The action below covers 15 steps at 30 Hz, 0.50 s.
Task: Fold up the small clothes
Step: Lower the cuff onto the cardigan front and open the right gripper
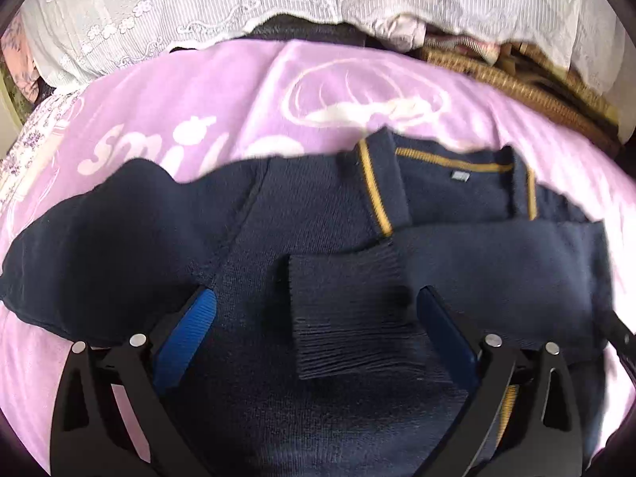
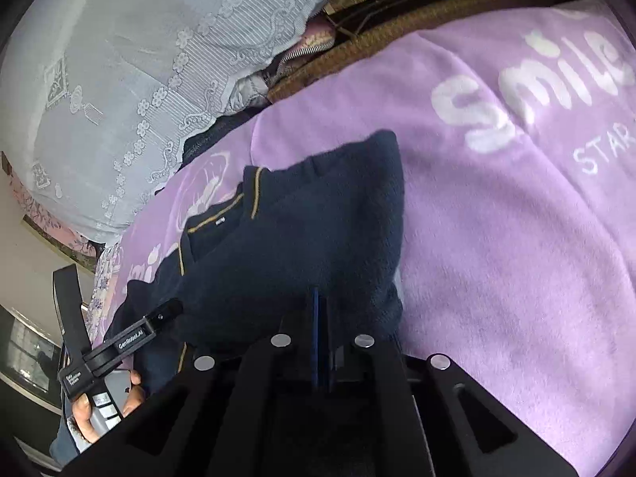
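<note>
Right gripper (image 2: 320,318) fingers clenched on navy sweater (image 1: 318,214) fabric at its side; left gripper (image 1: 314,310) fingers spread, holding nothing, hovering over the ribbed cuff (image 1: 349,310). Sweater lies on the purple blanket (image 2: 497,238), one sleeve folded across the chest. Best to carry the pinched part over flat and pin the cuff so it doesn't slide.

purple blanket (image 1: 198,91); white lace cloth (image 1: 159,12); wicker basket (image 1: 516,75)

Left wrist view looks down from close above the navy sweater (image 1: 318,238), collar toward the frame's top. Right wrist view sits low beside it, facing along the sweater (image 2: 286,246). Both share the purple blanket (image 1: 179,91).
</note>
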{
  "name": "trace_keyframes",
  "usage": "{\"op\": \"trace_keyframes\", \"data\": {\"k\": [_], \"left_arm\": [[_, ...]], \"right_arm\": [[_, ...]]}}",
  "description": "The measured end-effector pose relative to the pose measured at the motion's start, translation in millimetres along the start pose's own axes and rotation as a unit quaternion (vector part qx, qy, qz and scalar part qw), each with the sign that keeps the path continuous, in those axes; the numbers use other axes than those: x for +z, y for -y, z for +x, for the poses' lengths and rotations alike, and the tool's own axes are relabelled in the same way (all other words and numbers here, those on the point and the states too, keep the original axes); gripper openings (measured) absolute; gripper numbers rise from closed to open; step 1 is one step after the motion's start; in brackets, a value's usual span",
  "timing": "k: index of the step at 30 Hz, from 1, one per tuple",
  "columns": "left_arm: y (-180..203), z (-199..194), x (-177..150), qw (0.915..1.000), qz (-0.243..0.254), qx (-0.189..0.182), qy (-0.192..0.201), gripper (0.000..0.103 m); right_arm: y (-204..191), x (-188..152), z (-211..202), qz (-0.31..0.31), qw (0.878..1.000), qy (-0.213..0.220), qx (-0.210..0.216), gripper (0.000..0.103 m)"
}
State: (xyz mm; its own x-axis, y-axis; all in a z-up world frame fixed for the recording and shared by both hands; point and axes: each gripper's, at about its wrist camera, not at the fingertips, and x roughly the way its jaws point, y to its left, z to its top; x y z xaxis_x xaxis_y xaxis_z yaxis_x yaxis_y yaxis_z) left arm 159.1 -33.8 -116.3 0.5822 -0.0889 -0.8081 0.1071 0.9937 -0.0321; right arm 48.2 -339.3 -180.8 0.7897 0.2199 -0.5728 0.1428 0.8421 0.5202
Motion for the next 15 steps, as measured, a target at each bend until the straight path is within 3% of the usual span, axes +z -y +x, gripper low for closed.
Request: {"op": "trace_keyframes", "data": {"k": [4,7,8,11,12,15], "left_arm": [[-5.8,-13.0,3.6,0.9987,-0.02,-0.042,0.02,0.098],[-0.6,9.0,1.6,0.9997,-0.004,-0.018,-0.018,0.098],[2.9,17.9,-1.1,0.9995,0.007,-0.003,-0.032,0.099],[8.1,13.9,-1.6,0.9997,0.019,0.008,-0.015,0.099],[7.0,10.9,-0.8,0.9998,0.016,0.006,-0.012,0.099],[1.3,-3.6,1.8,0.9996,-0.006,-0.029,0.001,0.098]], "right_arm": [[-4.5,38.5,5.1,-0.001,1.0,0.025,-0.007,0.005],[14.1,55.0,34.1,0.024,0.999,0.006,-0.023,0.005],[20.9,54.3,43.4,0.031,0.999,-0.002,-0.031,0.0],[40.3,46.7,46.7,0.068,0.998,0.002,-0.005,0.0],[35.9,44.9,39.7,0.061,0.998,0.006,-0.017,0.006],[4.4,32.0,14.3,0.002,0.999,0.031,-0.014,0.007]]}}
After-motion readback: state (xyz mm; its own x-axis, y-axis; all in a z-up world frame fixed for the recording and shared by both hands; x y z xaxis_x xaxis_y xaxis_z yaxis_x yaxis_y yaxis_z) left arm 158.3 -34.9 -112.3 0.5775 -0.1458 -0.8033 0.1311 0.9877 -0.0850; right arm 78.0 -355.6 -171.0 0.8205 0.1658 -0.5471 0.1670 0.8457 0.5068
